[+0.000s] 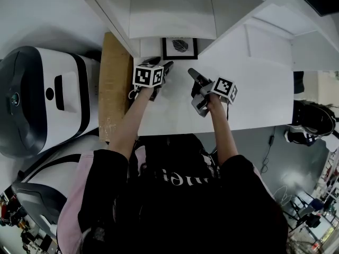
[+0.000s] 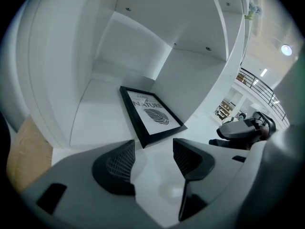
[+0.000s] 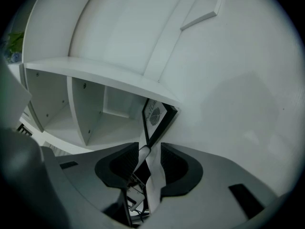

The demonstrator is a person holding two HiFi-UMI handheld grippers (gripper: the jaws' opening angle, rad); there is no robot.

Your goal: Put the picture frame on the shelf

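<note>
Since the picture frame (image 1: 180,47) is already inside the shelf (image 1: 169,15), in the low open box at the back of the white counter (image 1: 254,89), the big worry now is knocking it. I cannot tell if it lies flat or leans on the back wall. If it leans, one small bump could make it slide or tip onto its face. The left hand-held gripper (image 2: 153,146) sits just in front of the frame's near corner, with its jaws wide apart and nothing between them. If it goes forward or swings sideways, a jaw could catch that corner and push the frame crooked. The right hand-held gripper (image 3: 150,149) is near too, with its jaws a little way apart and holding nothing. Only a white strip, likely the counter's edge, shows in the gap. I think both should pull straight back, slowly.
</note>
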